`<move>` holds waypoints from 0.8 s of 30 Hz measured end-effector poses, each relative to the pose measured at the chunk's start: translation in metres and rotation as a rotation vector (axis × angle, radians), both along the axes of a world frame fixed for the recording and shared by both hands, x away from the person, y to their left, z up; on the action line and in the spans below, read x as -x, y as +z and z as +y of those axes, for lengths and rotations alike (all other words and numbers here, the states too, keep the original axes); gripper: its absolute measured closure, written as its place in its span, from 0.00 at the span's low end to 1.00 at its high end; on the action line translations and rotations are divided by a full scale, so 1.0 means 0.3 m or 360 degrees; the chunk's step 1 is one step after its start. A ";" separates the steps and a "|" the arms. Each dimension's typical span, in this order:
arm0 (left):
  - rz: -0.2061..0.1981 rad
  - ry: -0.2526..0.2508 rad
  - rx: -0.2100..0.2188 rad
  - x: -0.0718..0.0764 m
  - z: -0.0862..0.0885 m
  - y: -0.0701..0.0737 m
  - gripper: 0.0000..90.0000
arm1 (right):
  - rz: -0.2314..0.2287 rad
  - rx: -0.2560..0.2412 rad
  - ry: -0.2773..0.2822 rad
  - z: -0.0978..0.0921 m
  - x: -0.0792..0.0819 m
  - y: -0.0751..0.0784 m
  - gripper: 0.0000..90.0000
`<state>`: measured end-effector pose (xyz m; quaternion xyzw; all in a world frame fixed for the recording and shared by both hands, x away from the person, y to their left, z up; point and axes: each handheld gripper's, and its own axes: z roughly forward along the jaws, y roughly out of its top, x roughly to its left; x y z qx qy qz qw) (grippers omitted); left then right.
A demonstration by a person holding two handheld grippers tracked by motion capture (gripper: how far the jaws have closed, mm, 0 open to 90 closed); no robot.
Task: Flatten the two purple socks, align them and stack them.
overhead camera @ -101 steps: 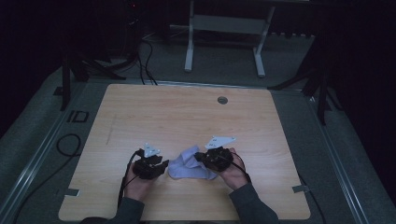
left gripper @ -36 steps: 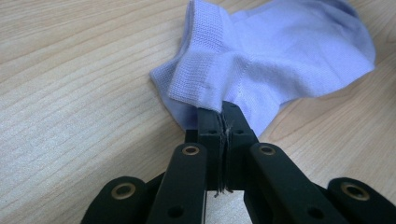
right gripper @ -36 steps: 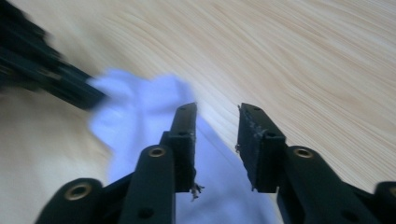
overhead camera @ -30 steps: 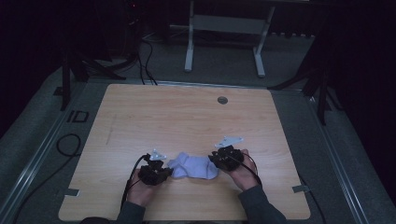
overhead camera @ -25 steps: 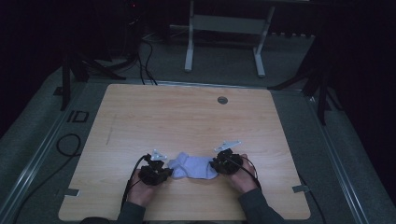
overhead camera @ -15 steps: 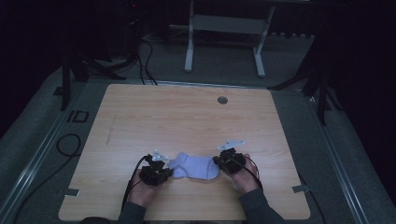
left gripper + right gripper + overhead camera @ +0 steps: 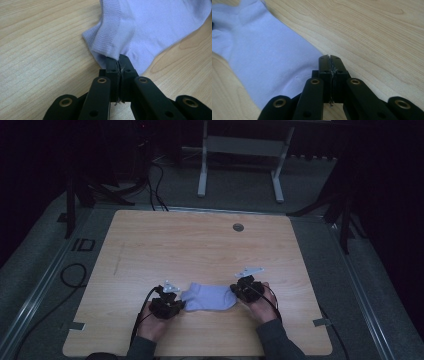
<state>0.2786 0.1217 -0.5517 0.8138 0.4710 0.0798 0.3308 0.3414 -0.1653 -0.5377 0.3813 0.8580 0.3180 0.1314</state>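
The left gripper (image 7: 118, 58) has its two black jaws pressed tight together on the ribbed cuff end of a small pale lilac knitted ankle sock (image 7: 150, 27); in the left gripper view a fold of the cuff hangs over the jaw tips and a thread of fabric shows in the seam between them. From above, that gripper (image 7: 176, 304) sits at the sock's left end, low on the tabletop, with the person's left hand (image 7: 151, 322) wrapped around its body and a black cable looping back along the wrist.

The right gripper (image 7: 329, 58) also has its jaws together, with no gap between them. Its tips meet right at the edge of the sock's (image 7: 259, 57) toe end, and a sliver of something pale sits between the pads, but I cannot tell for sure whether cloth is caught there or the jaws are just touching the edge. In the high view this gripper (image 7: 238, 292) is at the sock's right end, held by the right hand (image 7: 261, 302), a grey three-cornered plate riding on top.

Between the two grippers the sock (image 7: 209, 297) lies flat and spread lengthwise on the light wooden table (image 7: 200, 250), close to the person's edge. Farther back, near the far edge, is a small round grey grommet (image 7: 238, 227). Beyond the table stands a pale metal frame (image 7: 240, 155) on the dark floor.
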 end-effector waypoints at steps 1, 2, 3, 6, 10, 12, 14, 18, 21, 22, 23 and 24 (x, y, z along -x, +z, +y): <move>-0.0002 0.0004 0.0000 0.000 0.000 0.000 0.97 | -0.0002 -0.0001 -0.0002 0.000 0.000 -0.003 0.98; -0.0002 0.0004 0.0000 0.000 0.000 0.000 0.97 | -0.0006 -0.0002 -0.0005 -0.001 0.001 -0.004 0.95; -0.0008 0.0010 0.0000 0.001 0.000 -0.001 0.95 | -0.0010 -0.0004 -0.0017 -0.003 0.001 -0.006 0.91; -0.0034 0.0024 0.0007 0.001 0.002 0.000 0.83 | -0.0005 -0.0056 -0.0045 -0.018 0.003 -0.005 0.76; -0.0097 0.0031 0.0055 0.004 0.005 0.017 0.68 | -0.0032 -0.0139 -0.0050 -0.042 0.010 0.015 0.67; -0.0112 0.0031 0.0066 0.003 0.011 0.024 0.63 | -0.0044 -0.0187 -0.0057 -0.054 0.015 0.027 0.65; -0.0115 0.0044 0.0065 0.001 0.015 0.025 0.59 | -0.0058 -0.0197 -0.0061 -0.061 0.018 0.031 0.63; -0.0132 0.0100 0.0071 -0.007 0.040 0.029 0.54 | -0.0080 -0.0211 -0.0102 -0.092 0.027 0.036 0.60; -0.0157 0.0155 0.0062 -0.015 0.067 0.034 0.51 | -0.0080 -0.0227 -0.0137 -0.118 0.026 0.038 0.59; -0.0157 0.0155 0.0062 -0.015 0.067 0.034 0.51 | -0.0084 -0.0231 -0.0150 -0.128 0.025 0.037 0.59; -0.0164 0.0155 0.0044 -0.018 0.074 0.035 0.51 | -0.0084 -0.0231 -0.0150 -0.128 0.025 0.037 0.59; -0.0170 0.0165 0.0032 -0.020 0.078 0.034 0.50 | -0.0076 -0.0243 -0.0184 -0.145 0.023 0.034 0.59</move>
